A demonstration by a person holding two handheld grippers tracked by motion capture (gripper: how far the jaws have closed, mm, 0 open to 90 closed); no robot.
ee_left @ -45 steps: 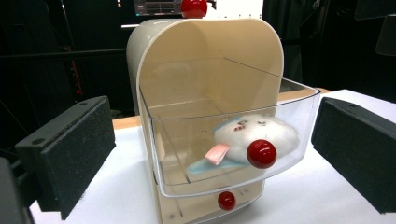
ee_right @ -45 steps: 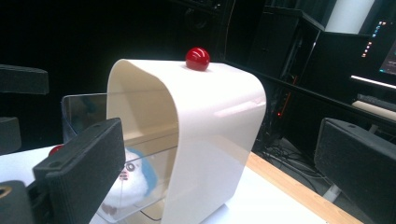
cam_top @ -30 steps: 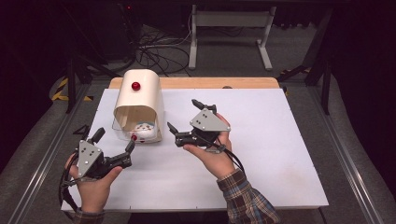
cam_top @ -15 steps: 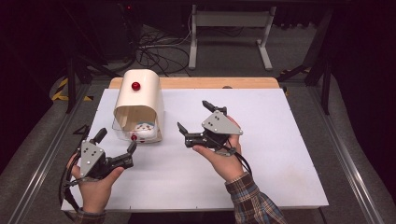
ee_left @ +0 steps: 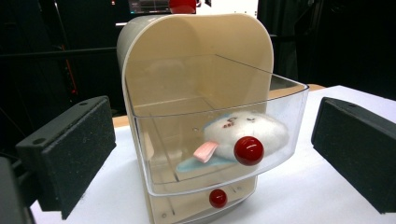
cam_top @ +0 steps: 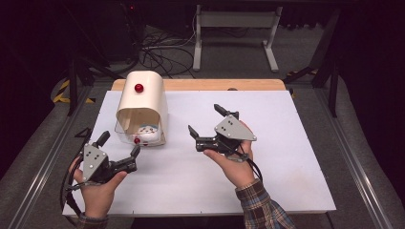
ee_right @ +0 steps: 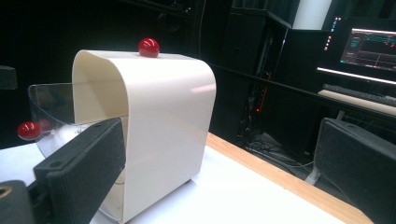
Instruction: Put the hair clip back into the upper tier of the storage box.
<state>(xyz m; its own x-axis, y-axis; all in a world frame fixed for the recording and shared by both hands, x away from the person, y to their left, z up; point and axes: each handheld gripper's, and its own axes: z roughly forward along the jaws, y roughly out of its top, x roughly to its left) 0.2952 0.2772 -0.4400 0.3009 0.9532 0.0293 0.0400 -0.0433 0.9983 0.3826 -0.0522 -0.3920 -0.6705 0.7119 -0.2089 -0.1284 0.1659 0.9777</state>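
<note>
A cream drawer cabinet [cam_top: 142,102] with a red knob on top [cam_top: 138,88] stands at the back left of the white table. Its clear upper drawer [ee_left: 224,158] is pulled out, and a white plush toy [ee_left: 250,130] lies inside behind the drawer's red knob [ee_left: 248,150]. A smaller red knob [ee_left: 217,198] sits on the lower drawer. My left gripper [cam_top: 119,143] is open in front of the drawer, a short way off. My right gripper [cam_top: 204,119] is open to the right of the cabinet [ee_right: 159,126], holding nothing.
A wooden strip [cam_top: 215,85] runs along the table's far edge. Behind it are cables and a metal stand [cam_top: 234,28] on the floor. In the right gripper view, a monitor and keyboard [ee_right: 369,51] sit far off. White table surface [cam_top: 286,157] spreads to the right.
My right gripper has drifted rightward, away from the cabinet. The left gripper has barely moved, and the drawer stays pulled out.
</note>
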